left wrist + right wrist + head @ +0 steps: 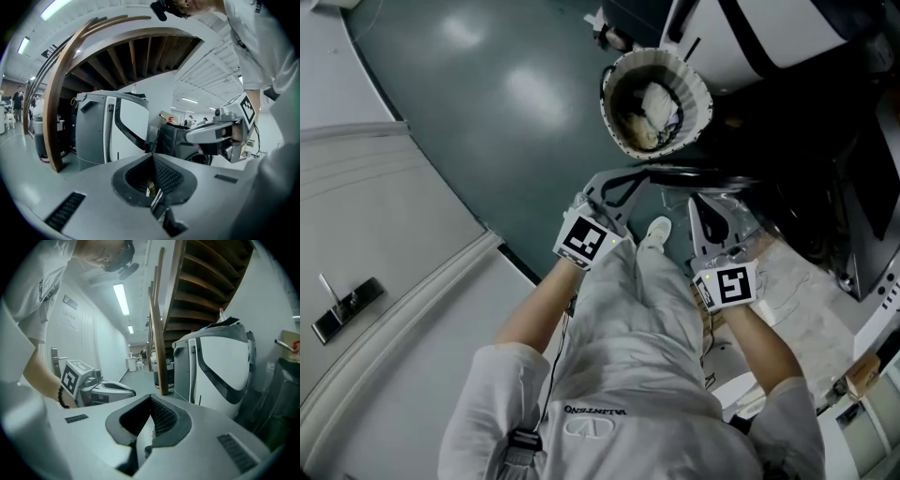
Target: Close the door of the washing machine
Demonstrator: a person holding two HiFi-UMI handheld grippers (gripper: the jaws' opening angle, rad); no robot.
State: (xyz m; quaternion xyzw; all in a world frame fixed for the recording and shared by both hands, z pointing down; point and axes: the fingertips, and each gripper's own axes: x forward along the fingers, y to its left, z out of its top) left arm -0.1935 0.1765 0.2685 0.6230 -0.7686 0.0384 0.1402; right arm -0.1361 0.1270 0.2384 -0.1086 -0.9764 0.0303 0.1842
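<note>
A white T-shirt (pixel 628 375) and 2 bare forearms fill the foreground of the head view, seen from above as the person stands on a dark green floor (pixel 487 112). The left gripper (pixel 153 158) is held level ahead of the body, its jaws pressed together with nothing between them. The right gripper (pixel 151 399) is carried beside it, a little apart, and its jaws are likewise seen closed and empty. Just ahead of the 2 grippers, a round laundry basket (pixel 623 141) with crumpled pale clothes (pixel 656 103) inside is set on the floor. The dark washing machine (pixel 180 140) is placed ahead and to the right, beside a tall white and grey cabinet (pixel 112 126). Its door appears to be the round dark front low on the machine, though this is too dim to be confirmed. A curved wooden staircase (pixel 61 103) is seen rising behind.
</note>
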